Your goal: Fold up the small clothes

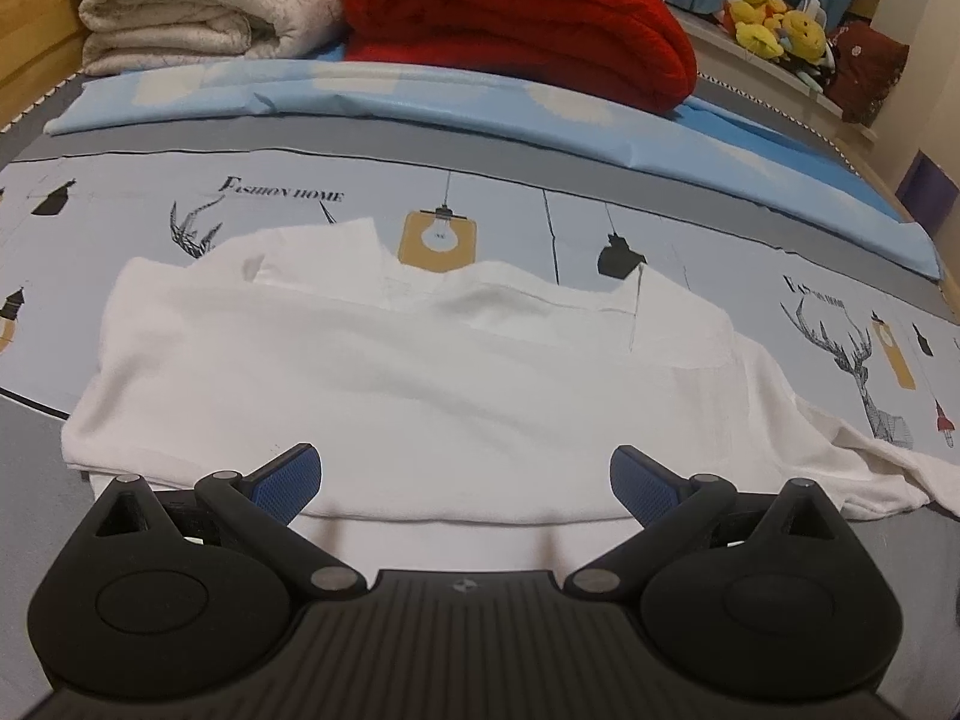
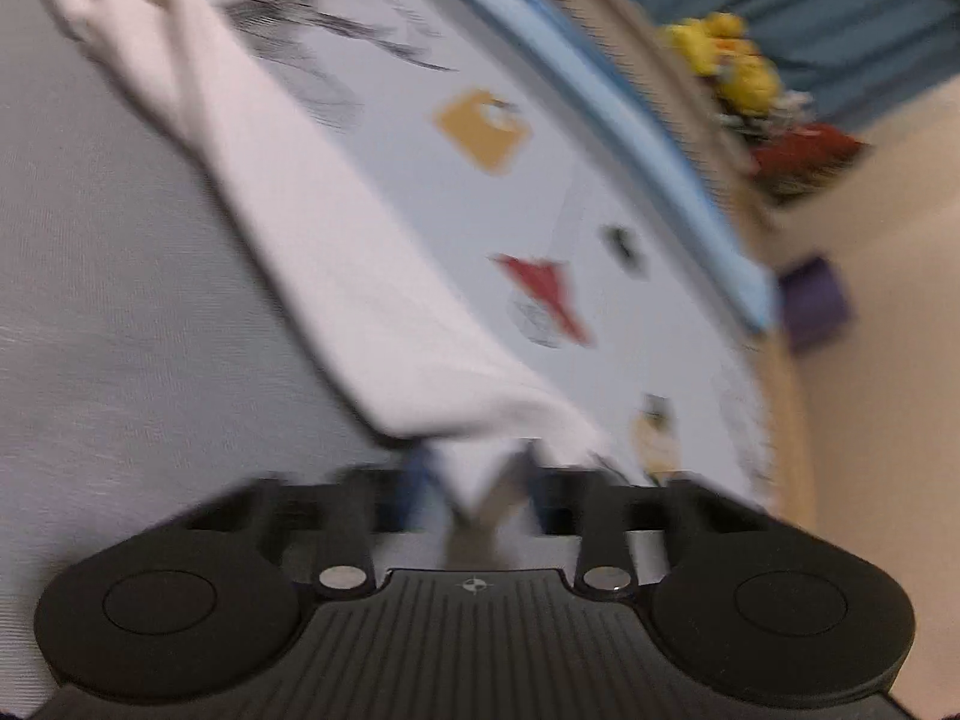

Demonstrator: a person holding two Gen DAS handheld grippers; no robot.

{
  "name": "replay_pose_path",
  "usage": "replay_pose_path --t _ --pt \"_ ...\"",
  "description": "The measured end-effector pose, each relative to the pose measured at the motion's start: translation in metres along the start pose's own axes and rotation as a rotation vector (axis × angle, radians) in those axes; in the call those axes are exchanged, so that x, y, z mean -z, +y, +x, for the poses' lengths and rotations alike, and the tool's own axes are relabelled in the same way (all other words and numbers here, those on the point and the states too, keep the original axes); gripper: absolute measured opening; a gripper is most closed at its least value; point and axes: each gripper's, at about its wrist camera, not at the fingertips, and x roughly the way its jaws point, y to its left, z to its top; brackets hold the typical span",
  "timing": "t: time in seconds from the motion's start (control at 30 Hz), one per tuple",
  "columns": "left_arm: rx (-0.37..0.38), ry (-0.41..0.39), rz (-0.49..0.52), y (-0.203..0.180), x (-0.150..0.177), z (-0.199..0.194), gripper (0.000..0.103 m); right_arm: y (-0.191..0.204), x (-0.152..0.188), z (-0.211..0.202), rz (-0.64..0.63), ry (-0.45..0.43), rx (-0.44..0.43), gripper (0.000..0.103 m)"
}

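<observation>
The white garment (image 1: 414, 372) lies spread flat on the printed bedsheet (image 1: 600, 222), directly ahead of the left gripper (image 1: 465, 480). That gripper's blue-padded fingers (image 1: 288, 483) stand wide apart, one to each side of the near hem, gripping nothing; the hem lies just beyond and below the fingertips. The far portion of the cloth is already doubled over toward the collar side, with one sleeve trailing off past the right finger. In the right wrist view, which is heavily blurred, the right gripper (image 2: 480, 474) has its fingers drawn together on the end of a long white strip of the same garment (image 2: 336, 252), which runs away from the fingertips up and to the left across the sheet. A pinched fold of white fabric shows between the pads, so this is judged a closed grip on the cloth. The step in hand appears to be carrying that trailing side or sleeve over onto the body of the garment. To do it well, the right grip should stay firm on the fabric edge, lift only enough to clear the sheet, and lay the strip square across the body without dragging the lower layers. The left gripper would serve best pressing or pinning the near hem so the body does not shift. The folded red blanket (image 1: 522, 18) and cream blanket (image 1: 198, 0) sit well beyond the fingers, clear of the work.
</observation>
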Motion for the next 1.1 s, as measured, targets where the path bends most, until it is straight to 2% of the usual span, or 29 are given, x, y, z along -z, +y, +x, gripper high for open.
replay_pose_path --t 0.07,0.1,0.23,0.3,0.4,0.43,0.47,0.5,0.57,0.6,0.67,0.73,0.77,0.8,0.83,0.87,0.93,1.03,1.1 --pt "0.002 0.003 0.003 0.0 0.001 0.001 0.103 -0.009 -0.005 -0.004 0.093 -0.005 -0.035 0.0" --pt "0.006 0.005 0.003 0.0 0.002 0.001 0.103 -0.022 -0.007 -0.01 0.207 -0.021 -0.08 0.0" --pt "0.01 -0.006 -0.002 0.003 0.001 0.0 0.103 -0.06 -0.014 -0.05 0.48 -0.161 -0.155 0.0" --pt "0.013 -0.002 -0.025 0.006 0.001 0.001 0.103 -0.067 -0.018 -0.063 0.512 -0.209 -0.154 0.0" --pt "0.021 0.011 -0.058 0.008 0.002 0.001 0.103 -0.069 -0.031 -0.058 0.491 -0.153 -0.145 0.001" --pt "0.028 0.011 -0.059 0.009 0.003 0.0 0.103 -0.065 -0.034 -0.051 0.488 -0.113 -0.163 0.005" --pt "0.033 0.008 -0.05 0.009 0.003 -0.002 0.103 -0.057 -0.036 -0.046 0.474 -0.083 -0.181 0.023" --pt "0.03 0.001 -0.037 0.009 0.003 -0.003 0.103 -0.045 -0.037 -0.044 0.437 -0.078 -0.184 0.045" --pt "0.022 -0.01 -0.03 0.011 0.002 -0.005 0.103 -0.018 -0.034 -0.042 0.331 -0.083 -0.174 0.065" --pt "0.021 -0.009 -0.038 0.013 0.001 -0.004 0.103 -0.006 -0.036 -0.037 0.279 -0.074 -0.168 0.068" --pt "0.02 0.004 -0.063 0.018 0.0 -0.001 0.103 0.012 -0.037 -0.023 0.224 -0.047 -0.163 0.067" --pt "0.018 0.019 -0.08 0.021 0.001 0.002 0.103 0.017 -0.037 -0.019 0.242 -0.091 -0.131 0.067" --pt "0.015 0.022 -0.081 0.022 0.002 0.003 0.103 0.014 -0.041 -0.016 0.268 -0.095 -0.124 0.057" --pt "0.011 0.025 -0.08 0.022 0.002 0.004 0.103 0.008 -0.045 -0.011 0.304 -0.078 -0.142 0.024" --pt "0.01 0.026 -0.079 0.023 0.002 0.005 0.103 0.001 -0.05 -0.006 0.33 -0.049 -0.169 0.007" --pt "0.01 0.024 -0.077 0.023 0.002 0.005 0.103 -0.004 -0.056 -0.004 0.336 -0.026 -0.181 0.001" --pt "0.009 0.021 -0.08 0.024 0.002 0.007 0.103 -0.021 -0.068 -0.008 0.354 -0.027 -0.23 0.001" --pt "0.008 0.022 -0.085 0.025 0.002 0.011 0.103 -0.063 -0.093 -0.015 0.458 -0.043 -0.296 0.001" --pt "0.007 0.029 -0.09 0.027 0.004 0.013 0.103 -0.095 -0.113 -0.002 0.569 0.015 -0.322 0.001"
